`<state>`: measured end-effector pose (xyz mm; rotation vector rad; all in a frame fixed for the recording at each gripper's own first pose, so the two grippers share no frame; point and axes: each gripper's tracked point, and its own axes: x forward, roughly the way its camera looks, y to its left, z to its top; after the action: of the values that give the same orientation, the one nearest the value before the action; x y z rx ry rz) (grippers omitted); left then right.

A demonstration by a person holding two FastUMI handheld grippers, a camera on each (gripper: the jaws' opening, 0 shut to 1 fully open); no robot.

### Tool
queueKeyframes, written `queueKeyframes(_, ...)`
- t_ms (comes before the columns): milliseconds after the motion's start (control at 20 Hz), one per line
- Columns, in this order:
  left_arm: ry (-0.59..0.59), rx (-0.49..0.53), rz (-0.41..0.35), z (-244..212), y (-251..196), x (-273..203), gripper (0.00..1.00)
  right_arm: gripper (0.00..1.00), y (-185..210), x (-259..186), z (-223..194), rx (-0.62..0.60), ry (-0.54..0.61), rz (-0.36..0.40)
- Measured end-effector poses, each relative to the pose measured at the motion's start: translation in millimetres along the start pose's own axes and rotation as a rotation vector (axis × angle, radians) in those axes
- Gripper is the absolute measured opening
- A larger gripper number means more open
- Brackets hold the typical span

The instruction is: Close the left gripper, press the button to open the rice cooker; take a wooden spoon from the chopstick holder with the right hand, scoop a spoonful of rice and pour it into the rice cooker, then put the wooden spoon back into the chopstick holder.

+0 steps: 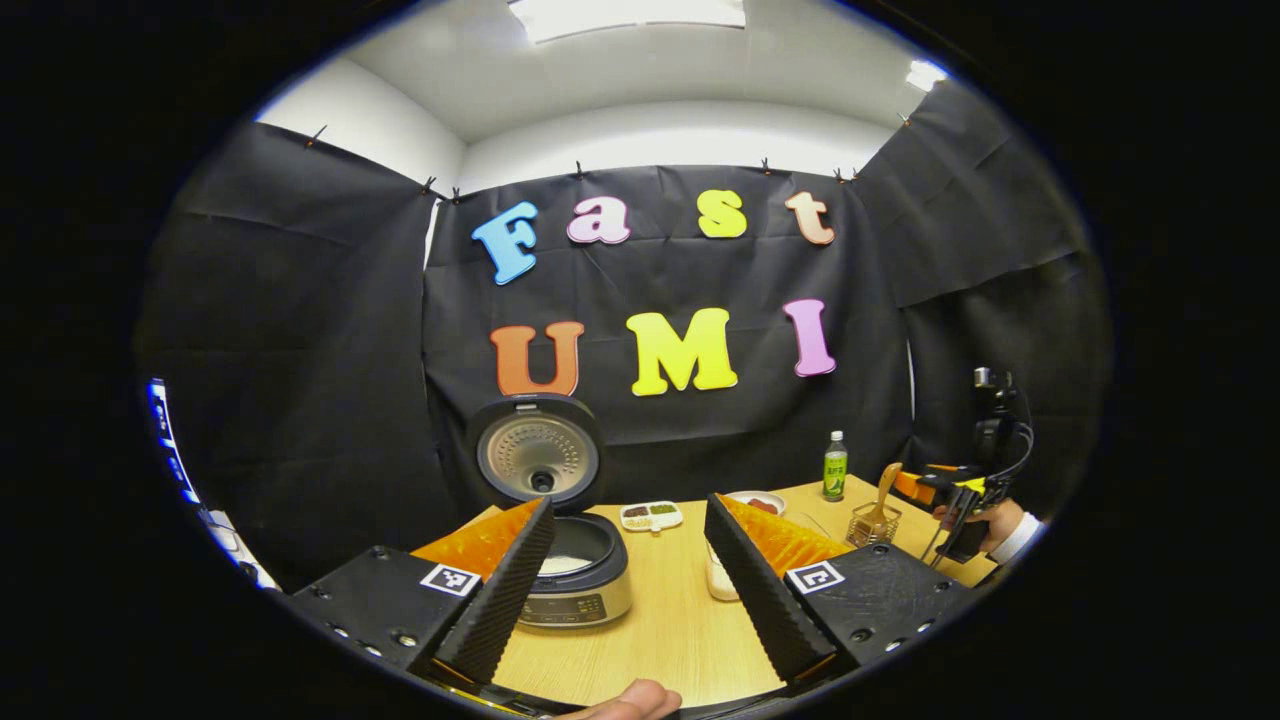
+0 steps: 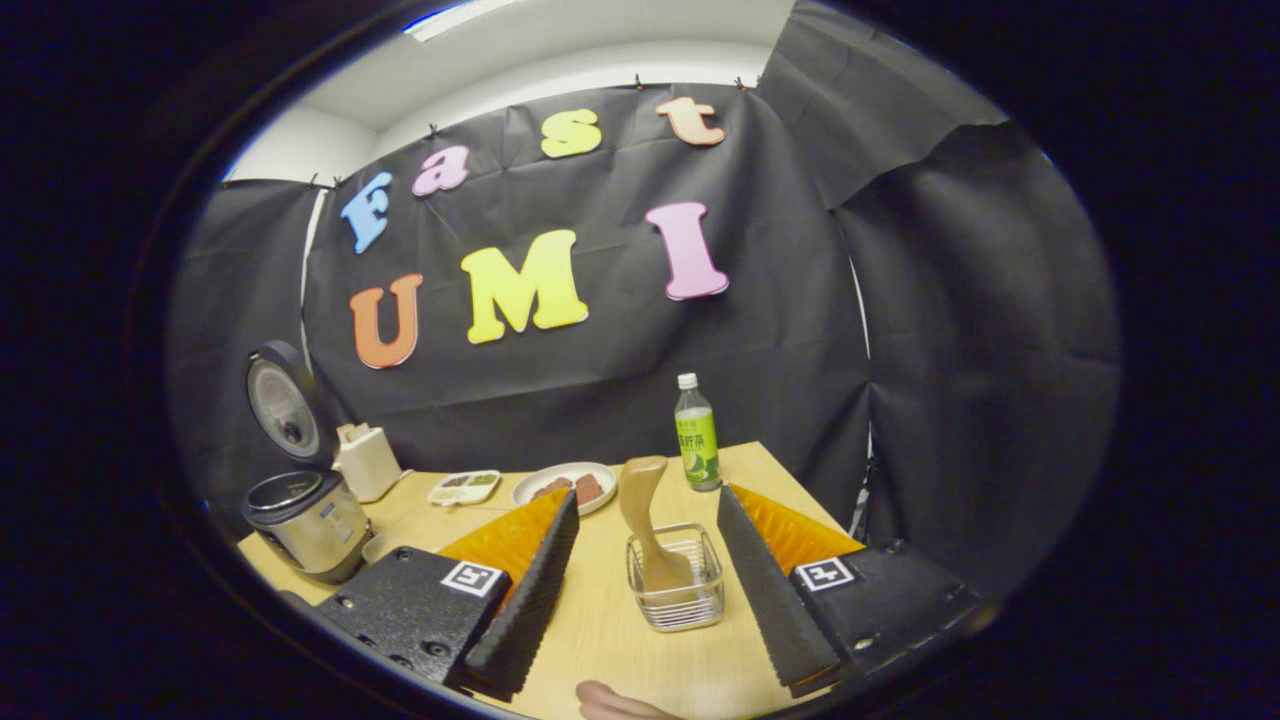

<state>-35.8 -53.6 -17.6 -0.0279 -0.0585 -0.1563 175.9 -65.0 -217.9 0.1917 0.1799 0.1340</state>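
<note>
Wooden spoon upright in chopstick holder

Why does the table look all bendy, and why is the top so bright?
Left gripper view: the fisheye lens curves the table edges, and a ceiling light glares white at the top. Right gripper view: same bending, the whole scene leans, a light strip glows top left; the spoon and bottle look sharp.

- The rice cooker, silver-sided with a dark rim, sits on the table with its lid upright and open.
- The wooden spoon stands handle-up, slightly tilted, inside the chopstick holder, a small wire basket.
</note>
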Motion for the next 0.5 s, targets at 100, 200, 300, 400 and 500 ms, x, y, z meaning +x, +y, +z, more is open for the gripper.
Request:
queueKeyframes(100,-0.015,-0.03,-0.039,-0.1,-4.3,-0.9,0.96,0.89,-2.0,14.6,-1.9,0.008,-0.011,-0.004)
queueKeyframes(200,-0.015,-0.039,-0.054,-3.2,-3.9,0.1,0.96,0.87,-3.2,27.9,-5.6,0.006,-0.02,-0.007)
queueKeyframes(300,-0.006,-0.022,-0.049,-7.9,-1.7,1.8,0.96,0.84,-0.9,39.7,-7.4,0.003,-0.028,0.002)
queueKeyframes(400,-0.011,0.003,-0.056,-8.9,-3.7,3.8,0.96,0.78,10.6,48.3,-12.9,-0.001,-0.013,0.052)
queueKeyframes(500,-0.025,0.036,-0.07,-10.6,-6.3,6.1,0.96,0.68,13.0,59.4,-19.9,-0.019,0.011,0.067)
